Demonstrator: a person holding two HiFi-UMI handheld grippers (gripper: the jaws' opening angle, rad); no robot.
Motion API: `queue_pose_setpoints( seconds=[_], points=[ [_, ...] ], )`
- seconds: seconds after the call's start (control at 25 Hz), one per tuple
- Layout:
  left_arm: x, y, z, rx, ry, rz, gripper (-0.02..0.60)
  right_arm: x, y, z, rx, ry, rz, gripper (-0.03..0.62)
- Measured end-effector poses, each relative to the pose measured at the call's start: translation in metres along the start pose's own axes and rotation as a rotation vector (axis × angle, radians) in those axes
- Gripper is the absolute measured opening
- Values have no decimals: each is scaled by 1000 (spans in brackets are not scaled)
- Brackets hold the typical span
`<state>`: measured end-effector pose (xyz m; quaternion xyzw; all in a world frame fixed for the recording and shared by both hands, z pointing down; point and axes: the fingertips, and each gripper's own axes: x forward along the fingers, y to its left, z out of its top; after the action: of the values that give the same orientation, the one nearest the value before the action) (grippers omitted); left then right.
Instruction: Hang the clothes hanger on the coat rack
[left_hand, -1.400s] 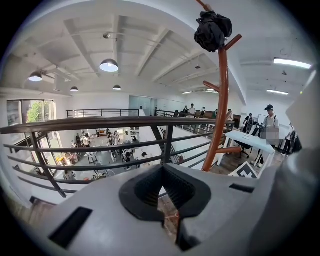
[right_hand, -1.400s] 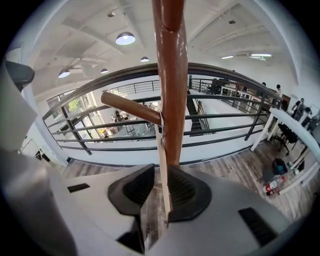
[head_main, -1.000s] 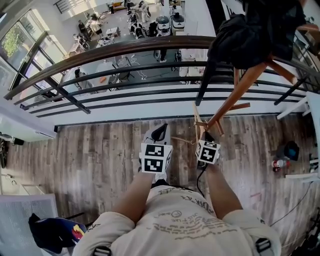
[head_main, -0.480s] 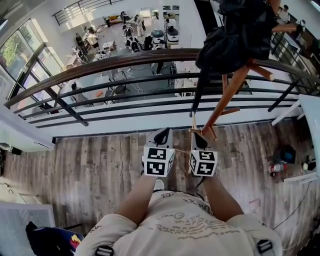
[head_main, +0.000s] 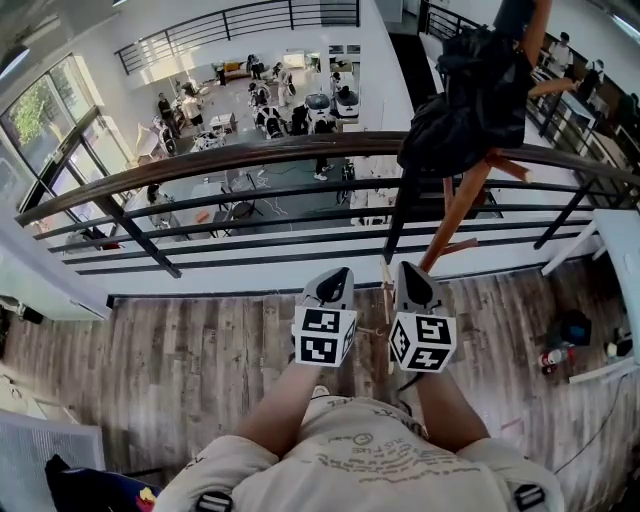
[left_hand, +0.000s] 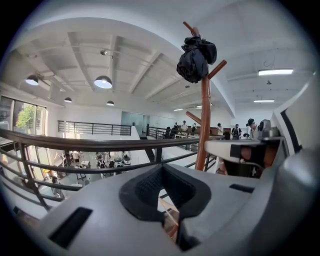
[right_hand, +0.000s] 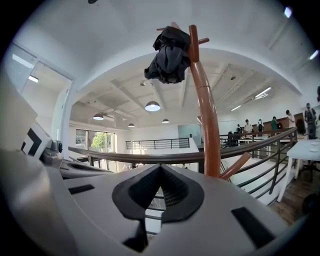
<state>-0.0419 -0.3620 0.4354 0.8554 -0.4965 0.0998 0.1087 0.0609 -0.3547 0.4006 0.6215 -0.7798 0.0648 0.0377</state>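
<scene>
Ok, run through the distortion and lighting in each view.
Head view: fisheye bows the railing into an arc; even daylight, sharp. Left gripper view: black corners, ceiling lamps glow without flare. Right gripper view: black corners too, and the coat rack curves.

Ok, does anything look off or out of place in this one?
Only the black garment: it sits bunched in a lump over the top pegs of the coat rack instead of hanging down. Nothing else looks spilled, broken or askew.
</scene>
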Motion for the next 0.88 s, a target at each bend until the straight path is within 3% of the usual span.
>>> queue_pose_setpoints(
  seconds=[0.2, 0.88],
  points=[
    [-1, 3, 4, 7, -8, -11, 3, -4, -5, 13, 29, -15, -11, 2],
    [26, 7, 1, 30, 12, -55, 4, 17, -24, -11, 120, 42, -47, 2]
  ],
)
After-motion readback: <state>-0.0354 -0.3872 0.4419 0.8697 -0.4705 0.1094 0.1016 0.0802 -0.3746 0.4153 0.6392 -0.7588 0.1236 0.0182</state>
